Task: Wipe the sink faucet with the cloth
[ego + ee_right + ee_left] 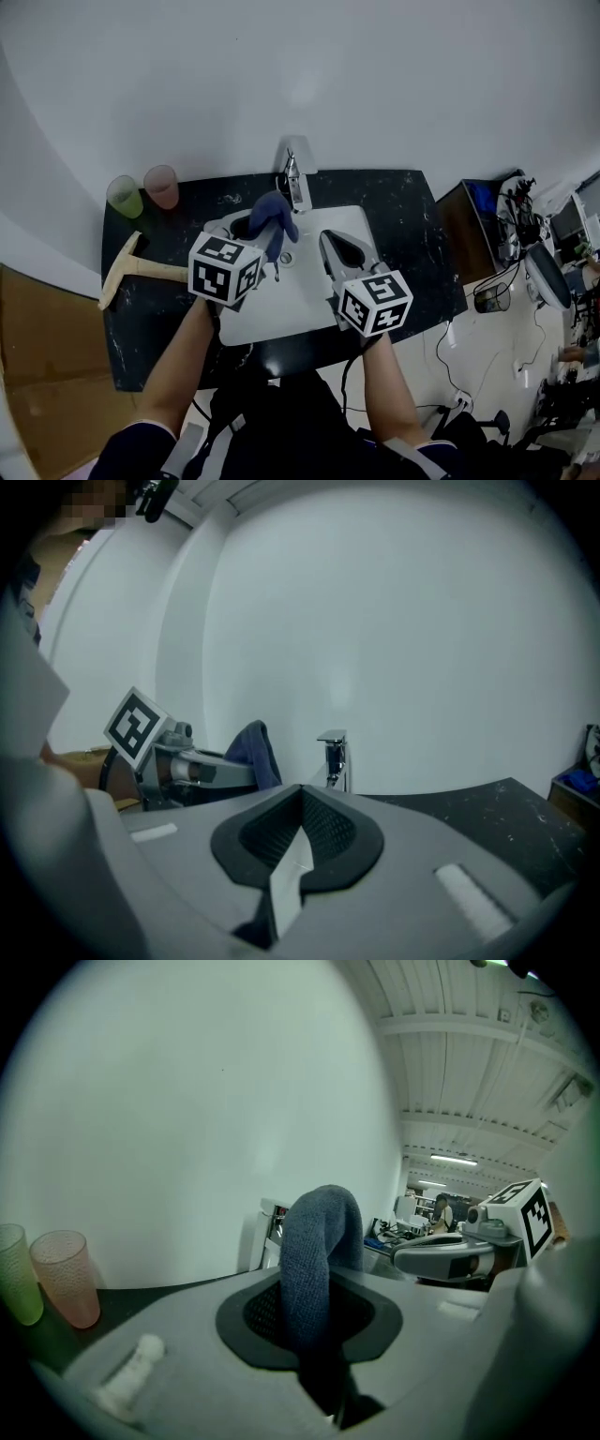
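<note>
A chrome faucet (295,178) stands at the back of the white sink (319,305), set in a black speckled counter (403,234). My left gripper (251,225) is shut on a blue cloth (275,223), which loops up out of the jaws and droops over the basin just in front of the faucet. In the left gripper view the blue cloth (319,1260) fills the jaw gap, with the faucet (272,1232) partly hidden behind it. My right gripper (336,246) hovers over the sink's right half, shut on nothing. Ahead of it, the right gripper view shows the faucet (334,758) and the cloth (255,752).
A green cup (125,197) and a pink cup (162,186) stand at the counter's back left. A wooden tool with a long handle (131,269) lies on the counter's left part. A white wall rises behind the sink. A cabinet (478,234) and cables sit to the right.
</note>
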A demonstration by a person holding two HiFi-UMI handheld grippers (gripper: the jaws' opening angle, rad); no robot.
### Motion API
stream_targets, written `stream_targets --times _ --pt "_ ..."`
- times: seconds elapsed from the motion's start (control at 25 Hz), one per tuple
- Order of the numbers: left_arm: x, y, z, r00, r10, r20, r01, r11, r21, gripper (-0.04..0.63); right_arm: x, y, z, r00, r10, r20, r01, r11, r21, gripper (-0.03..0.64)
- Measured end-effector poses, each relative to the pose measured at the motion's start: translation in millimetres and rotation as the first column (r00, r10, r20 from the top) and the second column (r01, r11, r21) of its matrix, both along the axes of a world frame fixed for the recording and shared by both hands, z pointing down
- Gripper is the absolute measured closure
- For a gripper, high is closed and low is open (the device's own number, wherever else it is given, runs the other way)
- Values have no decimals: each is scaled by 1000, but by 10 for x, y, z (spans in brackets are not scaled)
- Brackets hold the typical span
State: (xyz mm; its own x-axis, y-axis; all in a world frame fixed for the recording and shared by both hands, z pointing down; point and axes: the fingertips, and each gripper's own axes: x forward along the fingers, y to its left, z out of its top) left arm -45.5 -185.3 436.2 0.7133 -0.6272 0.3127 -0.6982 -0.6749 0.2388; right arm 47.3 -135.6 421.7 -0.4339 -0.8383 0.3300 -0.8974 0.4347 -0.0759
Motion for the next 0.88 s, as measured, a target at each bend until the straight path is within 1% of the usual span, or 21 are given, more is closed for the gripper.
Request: stream_targets --times 0.16,0.28,0.4,0.64,0.76,0.88 --pt "-20 -221 163 997 -38 67 40 999 -19 540 -60 -196 14 999 -44 11 43 999 5 611" --pt "-59 -377 243 992 -81 94 84 996 -33 540 -177 -289 47 995 -100 11 100 995 4 611" --pt "-20 -568 245 988 -94 119 98 995 -22 540 -187 -378 61 991 -129 20 129 992 1 611" --pt "-34 -971 395 971 -137 194 140 990 -6 540 -138 -548 133 988 -153 20 153 988 -5 611" --pt "-5 -1165 518 958 -145 246 150 989 -3 540 -127 -626 125 986 -163 22 163 987 -4 611" --pt "-7 -1335 695 934 -144 328 149 989 10 540 -157 -662 115 983 -181 27 181 984 -2 611"
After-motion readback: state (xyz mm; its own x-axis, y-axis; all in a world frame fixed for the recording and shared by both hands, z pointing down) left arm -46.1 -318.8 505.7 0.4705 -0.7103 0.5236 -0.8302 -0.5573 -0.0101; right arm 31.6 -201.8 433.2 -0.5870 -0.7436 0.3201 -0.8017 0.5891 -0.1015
